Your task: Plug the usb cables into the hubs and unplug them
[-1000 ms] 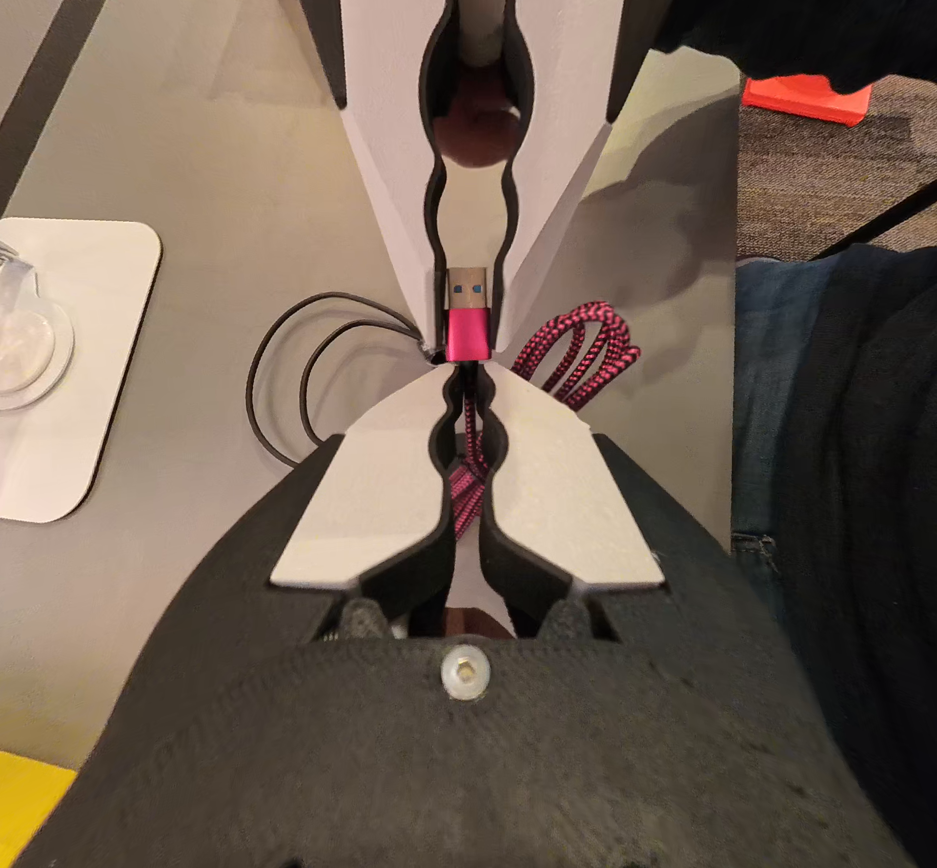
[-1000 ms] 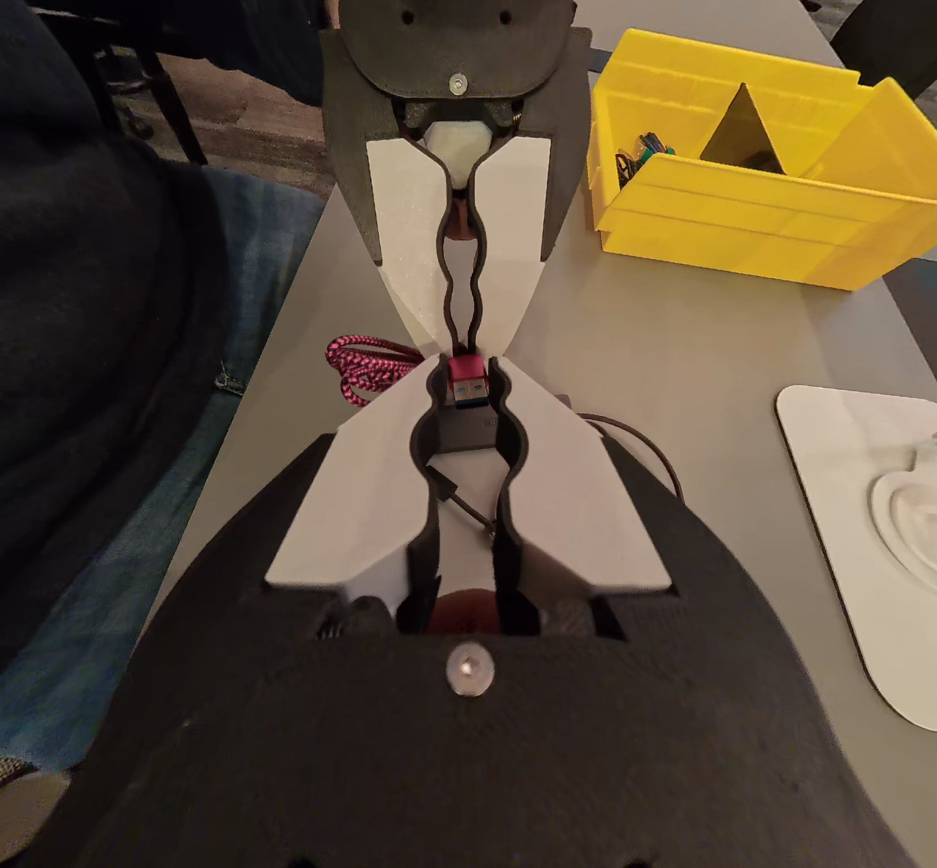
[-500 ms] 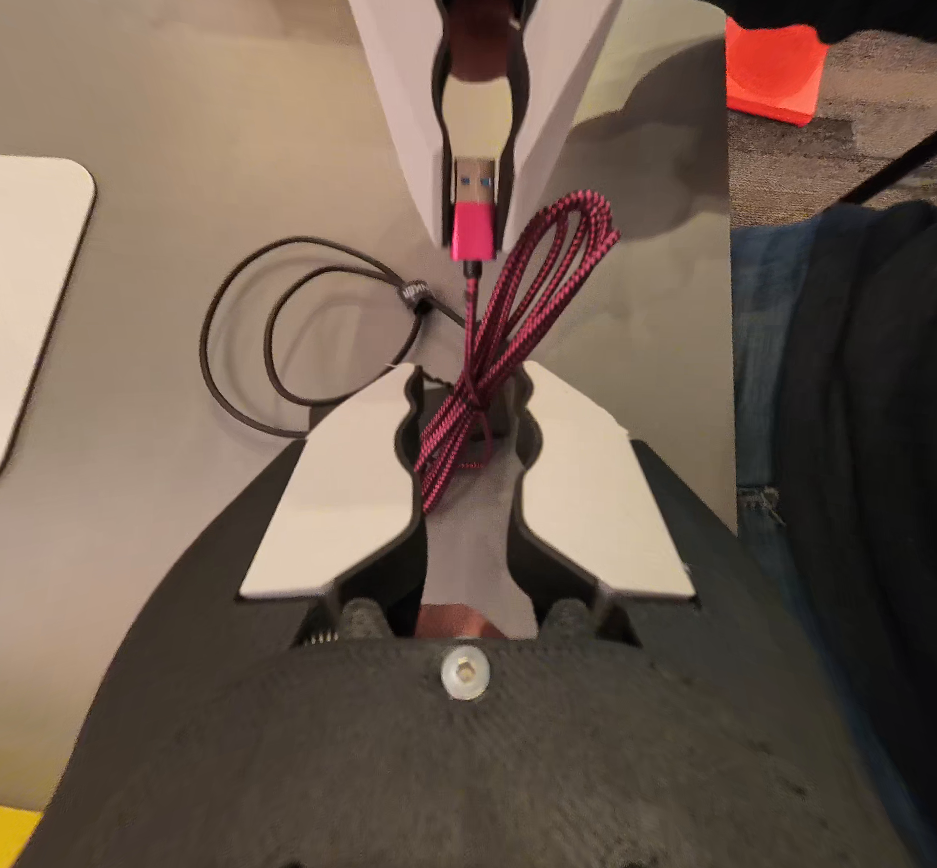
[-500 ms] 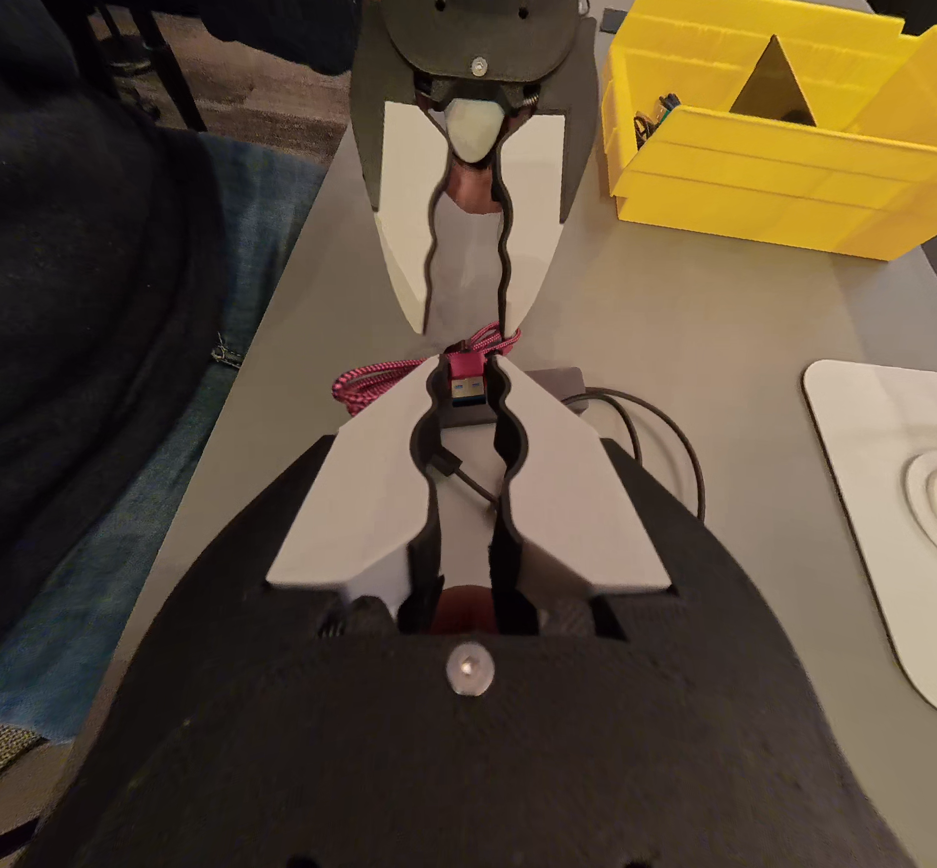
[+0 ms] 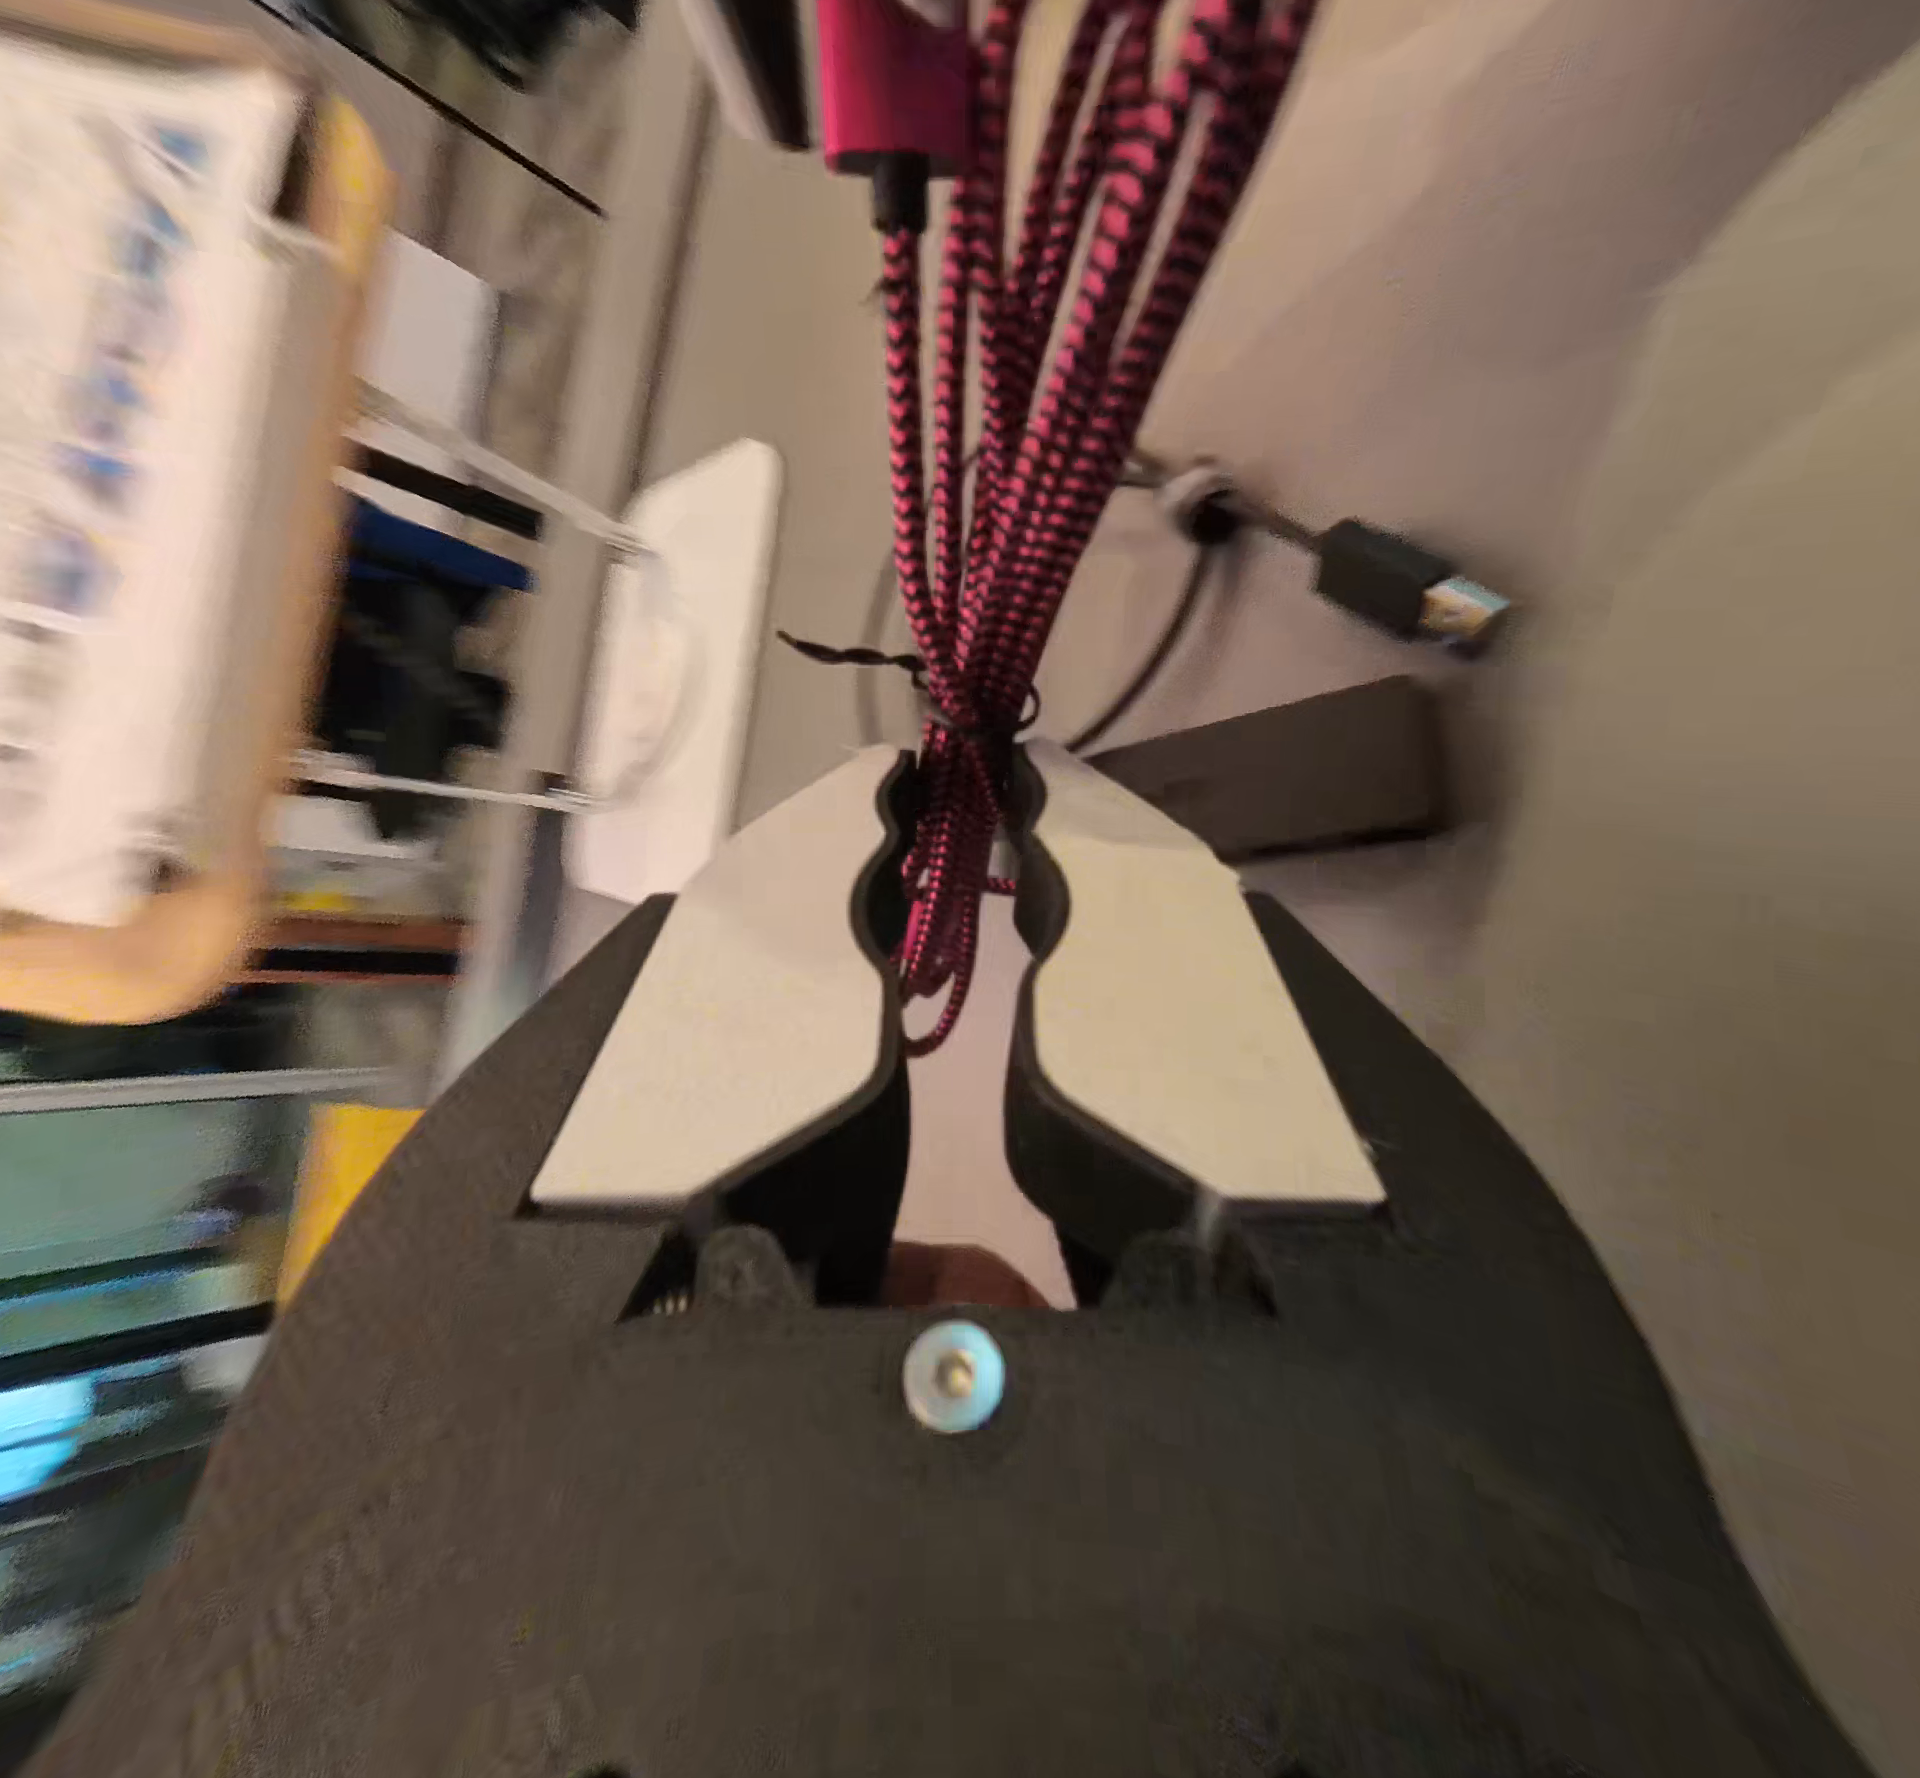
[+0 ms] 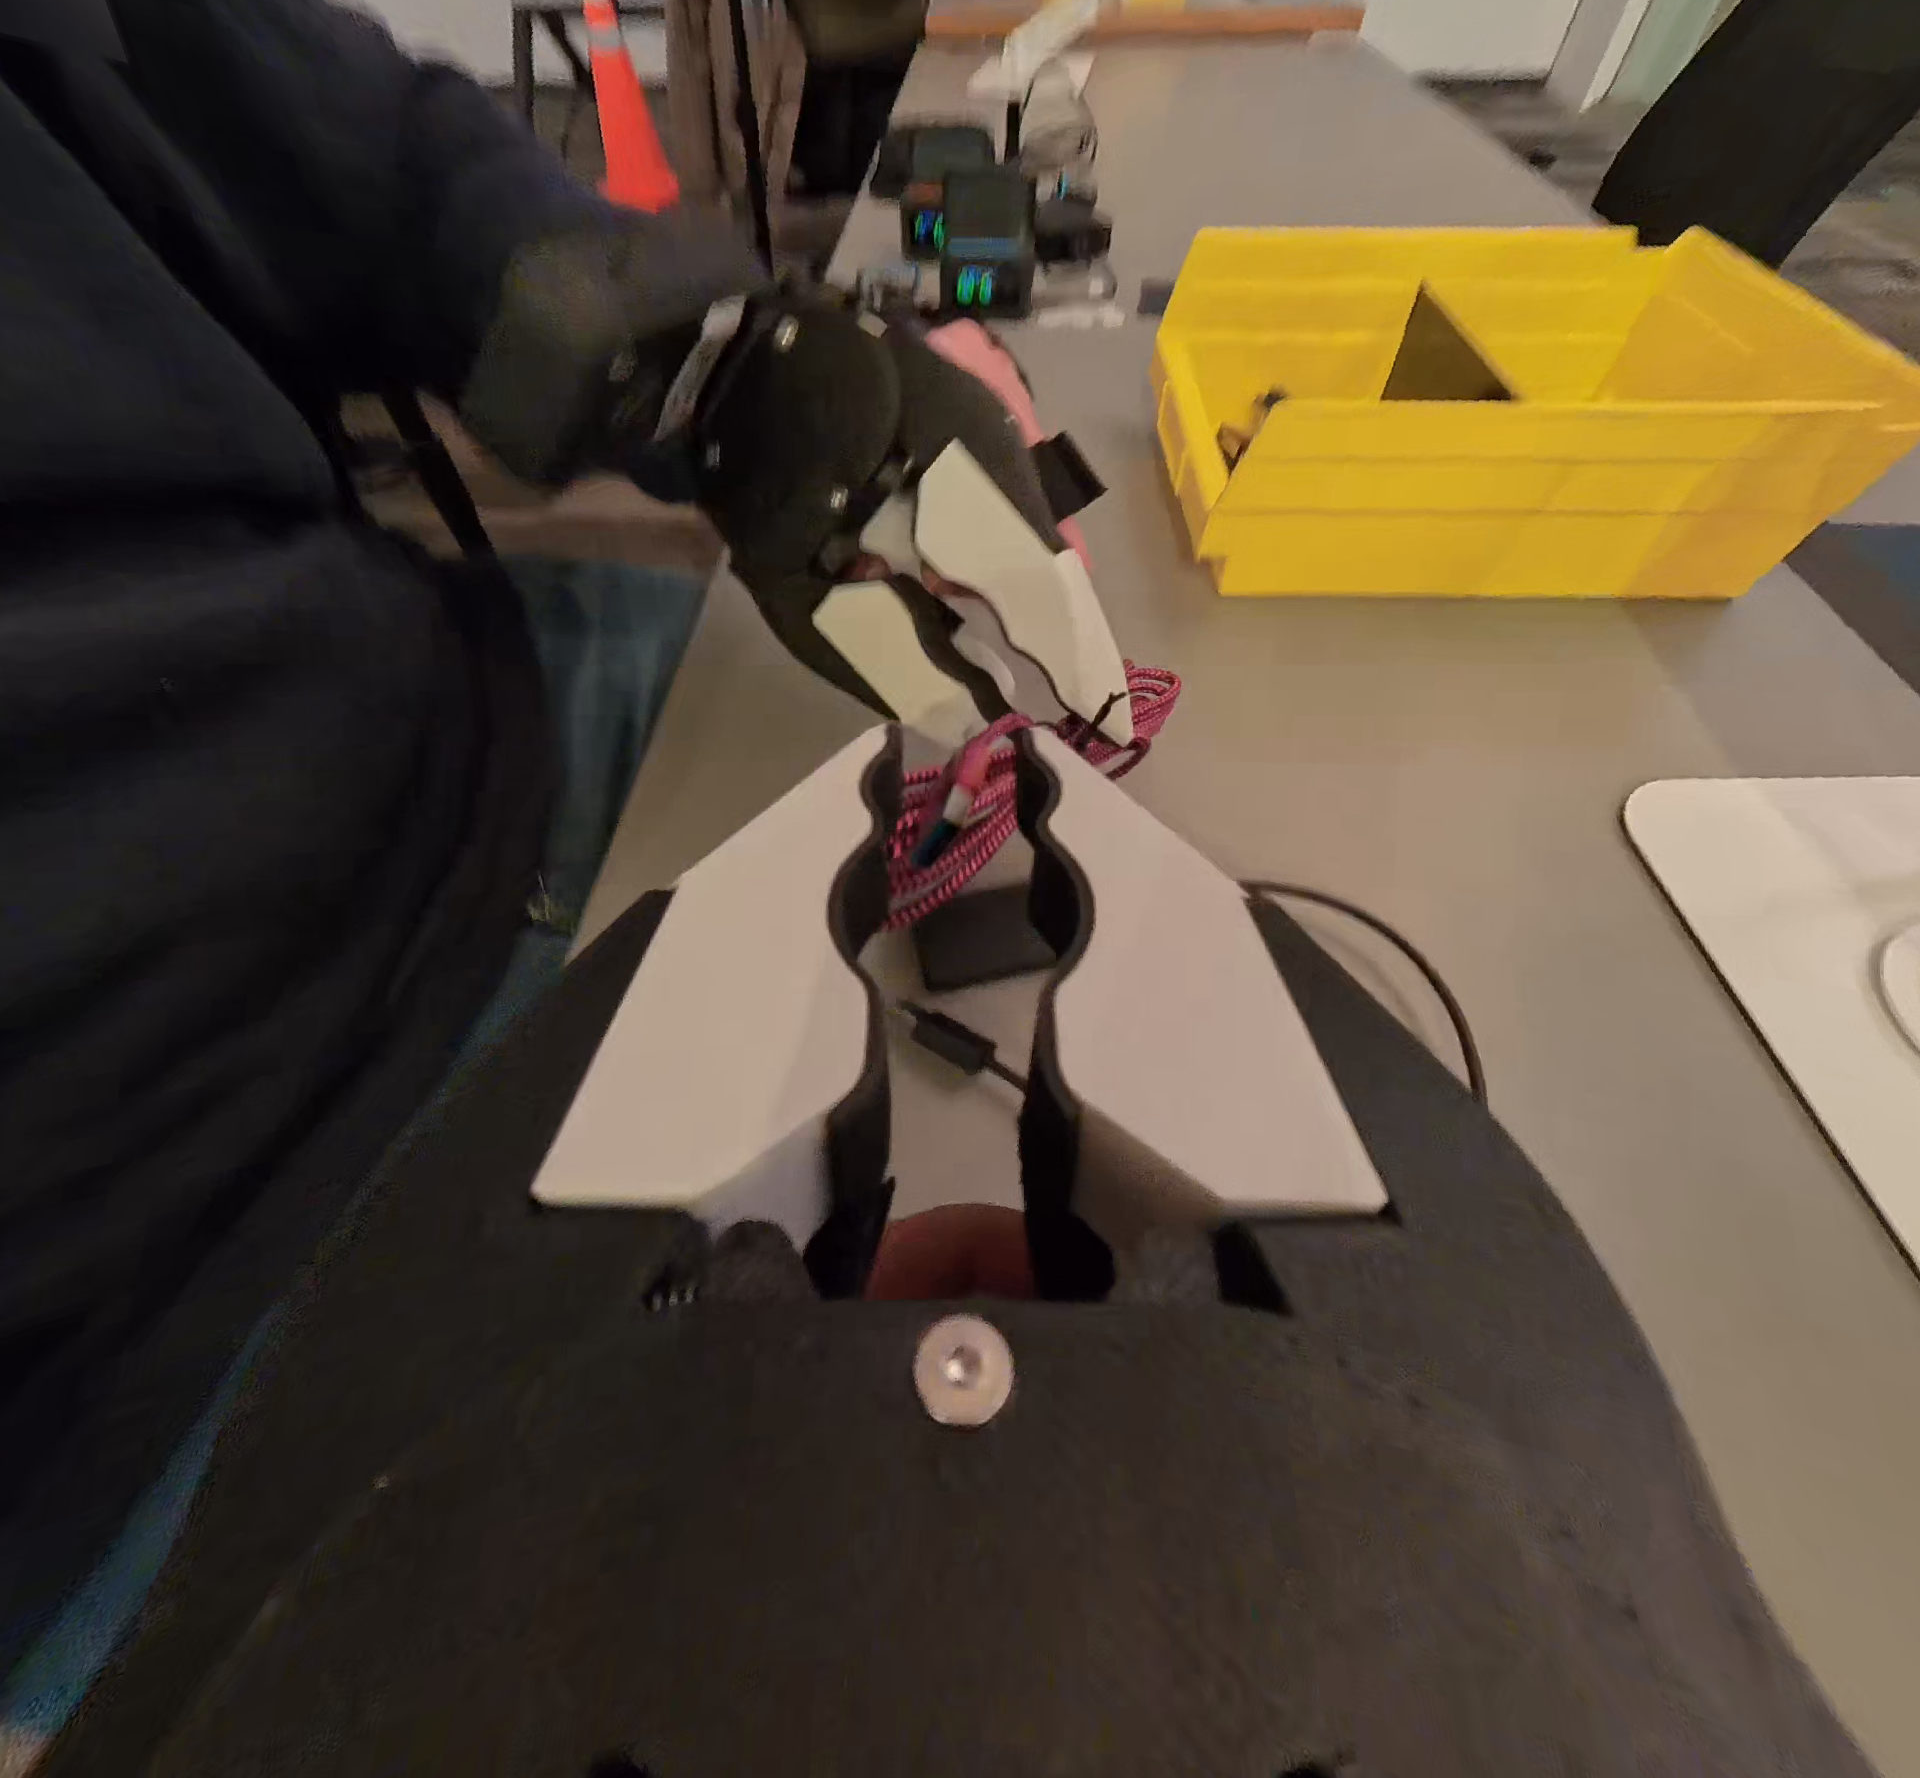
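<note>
My left gripper (image 5: pixel 961 772) is shut on the pink-and-black braided cable bundle (image 5: pixel 997 440), just below its black twist tie. It also shows in the right wrist view (image 6: pixel 1039 720), tilted, tips on the bundle. The cable's pink USB plug (image 6: pixel 961 803) lies tilted between the fingers of my right gripper (image 6: pixel 958 752), which stand wider than the plug and do not press it. The plug shows at the top of the left wrist view (image 5: pixel 883 66). The dark hub (image 6: pixel 982 944) lies on the grey table under my right fingers, and it shows in the left wrist view (image 5: pixel 1299 772).
The hub's own black cable and plug (image 5: pixel 1403 585) lie beside it. A yellow bin (image 6: pixel 1507 440) stands at the back right. A white pad (image 6: pixel 1787 918) lies at the right. A person in dark clothes (image 6: pixel 208 585) sits at the left table edge.
My left gripper let go near the plug, opened wide, drew back along the cable and shut on the bundle at its tie, rolling sideways. My right jaws widened and the plug tipped over between them.
</note>
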### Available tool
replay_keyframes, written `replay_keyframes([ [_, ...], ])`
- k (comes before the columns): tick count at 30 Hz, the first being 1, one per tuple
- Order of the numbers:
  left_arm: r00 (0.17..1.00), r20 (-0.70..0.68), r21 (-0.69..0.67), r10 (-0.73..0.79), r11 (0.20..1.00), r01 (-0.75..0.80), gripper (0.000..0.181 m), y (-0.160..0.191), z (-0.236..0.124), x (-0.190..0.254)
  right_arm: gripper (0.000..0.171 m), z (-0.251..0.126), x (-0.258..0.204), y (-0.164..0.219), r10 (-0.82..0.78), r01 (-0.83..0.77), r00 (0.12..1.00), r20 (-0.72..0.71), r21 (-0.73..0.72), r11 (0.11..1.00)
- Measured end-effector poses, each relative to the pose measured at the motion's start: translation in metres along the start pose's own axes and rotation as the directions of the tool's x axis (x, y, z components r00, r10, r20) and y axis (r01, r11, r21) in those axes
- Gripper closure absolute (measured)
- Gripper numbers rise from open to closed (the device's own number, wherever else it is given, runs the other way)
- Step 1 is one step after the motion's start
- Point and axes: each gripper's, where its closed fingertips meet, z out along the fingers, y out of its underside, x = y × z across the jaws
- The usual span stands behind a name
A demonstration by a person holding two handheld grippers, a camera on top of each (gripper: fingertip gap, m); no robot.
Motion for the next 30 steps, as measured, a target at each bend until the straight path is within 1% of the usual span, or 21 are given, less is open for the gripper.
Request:
replay_keyframes([
  [1, 0.993, 0.074, 0.009, 0.09, 0.996, -0.091, 0.166, -0.005, -0.004, -0.009, 0.147, -0.005, 0.0, -0.009, 0.024, -0.024, 1.0, -0.003, 0.052, 0.998],
  [4, 0.942, 0.234, 0.056, 0.238, 0.965, -0.258, 0.166, -0.024, -0.017, -0.028, 0.141, -0.022, 0.009, -0.03, 0.106, -0.103, 0.994, -0.006, 0.19, 0.976],
  [7, 0.896, 0.309, 0.089, 0.32, 0.928, -0.362, 0.167, -0.037, -0.026, -0.037, 0.146, -0.028, 0.019, -0.035, 0.174, -0.17, 0.985, 0.005, 0.245, 0.955],
  [8, 0.882, 0.333, 0.099, 0.334, 0.917, -0.385, 0.167, -0.041, -0.03, -0.04, 0.146, -0.024, 0.018, -0.032, 0.174, -0.172, 0.985, 0.009, 0.218, 0.961],
  [10, 0.869, 0.33, 0.107, 0.37, 0.899, -0.424, 0.167, -0.044, -0.031, -0.041, 0.147, -0.008, 0.015, -0.022, 0.155, -0.155, 0.988, 0.01, 0.143, 0.977],
  [12, 0.853, 0.321, 0.114, 0.411, 0.877, -0.466, 0.167, -0.048, -0.032, -0.038, 0.148, 0.007, 0.009, -0.021, 0.159, -0.164, 0.986, 0.047, 0.122, 0.979],
  [14, 0.846, 0.305, 0.118, 0.436, 0.865, -0.488, 0.167, -0.051, -0.032, -0.036, 0.151, 0.019, 0.007, -0.019, 0.142, -0.146, 0.989, 0.048, 0.09, 0.985],
  [18, 0.843, 0.278, 0.127, 0.46, 0.853, -0.507, 0.167, -0.053, -0.033, -0.036, 0.171, 0.026, 0.009, -0.021, 0.123, -0.126, 0.992, 0.04, 0.085, 0.988],
  [19, 0.844, 0.276, 0.129, 0.46, 0.853, -0.506, 0.167, -0.053, -0.034, -0.036, 0.171, 0.025, 0.009, -0.021, 0.12, -0.123, 0.992, 0.041, 0.082, 0.989],
  [22, 0.873, 0.236, 0.161, 0.427, 0.869, -0.468, 0.167, -0.054, -0.036, -0.035, 0.171, 0.023, 0.008, -0.023, 0.101, -0.104, 0.994, 0.039, 0.088, 0.991],
  [24, 0.925, 0.196, 0.227, 0.324, 0.903, -0.364, 0.167, -0.056, -0.04, -0.039, 0.171, 0.019, 0.009, -0.03, 0.141, -0.147, 0.989, 0.049, 0.149, 0.978],
  [26, 0.976, 0.132, 0.312, 0.172, 0.928, -0.206, 0.167, -0.059, -0.044, -0.044, 0.171, 0.014, 0.011, -0.039, 0.189, -0.199, 0.98, 0.066, 0.227, 0.953],
  [27, 0.993, 0.08, 0.36, 0.087, 0.926, -0.11, 0.167, -0.061, -0.045, -0.045, 0.171, 0.012, 0.012, -0.044, 0.207, -0.22, 0.975, 0.077, 0.267, 0.938],
  [29, 0.996, -0.041, 0.443, -0.082, 0.892, 0.092, 0.167, -0.064, -0.048, -0.049, 0.171, 0.01, 0.014, -0.053, 0.248, -0.265, 0.964, 0.094, 0.348, 0.899],
  [30, 0.979, -0.117, 0.476, -0.167, 0.856, 0.203, 0.167, -0.066, -0.05, -0.05, 0.171, 0.009, 0.014, -0.058, 0.273, -0.294, 0.956, 0.11, 0.389, 0.873],
])
